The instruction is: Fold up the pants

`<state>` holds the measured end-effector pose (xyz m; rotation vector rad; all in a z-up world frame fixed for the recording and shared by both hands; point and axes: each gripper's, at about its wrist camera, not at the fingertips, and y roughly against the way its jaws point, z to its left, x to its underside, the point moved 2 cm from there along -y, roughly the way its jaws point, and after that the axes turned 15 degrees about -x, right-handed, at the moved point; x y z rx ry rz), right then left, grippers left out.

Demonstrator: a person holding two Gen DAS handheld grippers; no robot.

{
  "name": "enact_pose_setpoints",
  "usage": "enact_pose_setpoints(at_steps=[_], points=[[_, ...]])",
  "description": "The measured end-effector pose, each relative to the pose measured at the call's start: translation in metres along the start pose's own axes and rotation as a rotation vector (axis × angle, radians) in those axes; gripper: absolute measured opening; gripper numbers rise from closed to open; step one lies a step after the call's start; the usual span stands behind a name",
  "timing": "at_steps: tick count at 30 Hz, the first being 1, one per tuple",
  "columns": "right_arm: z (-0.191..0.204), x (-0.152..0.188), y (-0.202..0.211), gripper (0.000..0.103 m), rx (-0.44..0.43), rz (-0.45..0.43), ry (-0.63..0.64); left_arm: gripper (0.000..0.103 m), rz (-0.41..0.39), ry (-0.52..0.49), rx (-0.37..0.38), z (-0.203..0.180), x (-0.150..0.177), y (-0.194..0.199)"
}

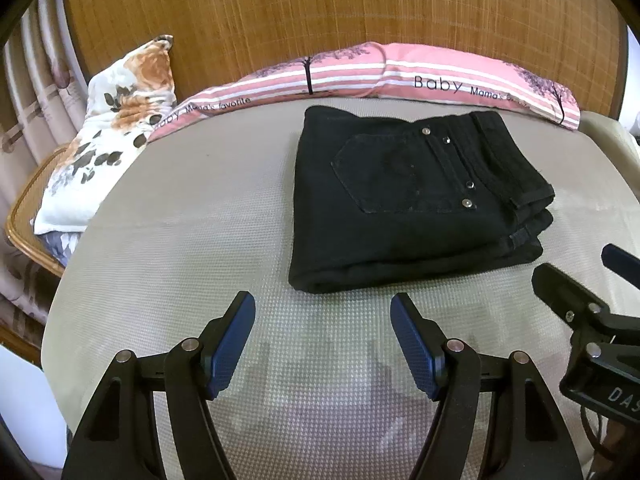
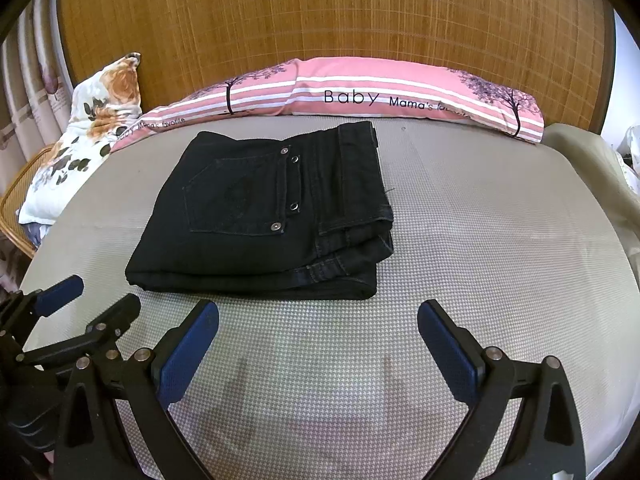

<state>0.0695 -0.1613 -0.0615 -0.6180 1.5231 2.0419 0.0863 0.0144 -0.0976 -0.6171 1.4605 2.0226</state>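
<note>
Pants (image 1: 404,200) (image 2: 260,216): black denim, already folded into a compact rectangular stack, back pocket and rivets up. They sit on the bed (image 1: 200,240) (image 2: 480,240), toward the head edge, just short of the pink striped pillow (image 1: 400,72) (image 2: 360,88) along the headboard. In the left wrist view the stack is right of centre; in the right wrist view, left of centre, so it lies roughly between the two claws and ahead of both.

Handling, my read: denim is soft but has body. Several layers make it moderately heavy and thick, not slippery, not fragile. The layers will slide on each other and fan open if lifted from one corner. The near edge looks like a closed fold, clean and rounded; the right side shows the waistband and loose stacked edges. The best hold is the near fold edge, pinching all layers, one claw toward each near corner. A grab on the right side risks catching only the top layers.

Left claw (image 1: 322,316) (image 2: 60,292): jaws wide apart, nothing between the blue pads, hanging over bare mattress cover just short of the near fold edge. No contact with the pants.

Right claw (image 2: 318,322) (image 1: 576,272): jaws also spread wide, empty, over bare cover near the stack's near right corner, not touching it.

The fold looks done or nearly so; at most squaring up remains.
</note>
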Motion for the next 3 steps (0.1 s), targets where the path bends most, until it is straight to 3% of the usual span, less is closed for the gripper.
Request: enact_pose_setpoints(at_steps=[3], points=[[-0.0007, 0.0006, 0.0007, 0.099, -0.002, 0.001, -0.006, 0.071, -0.003, 0.001, 0.003, -0.0003, -0.0005, 0.0009]])
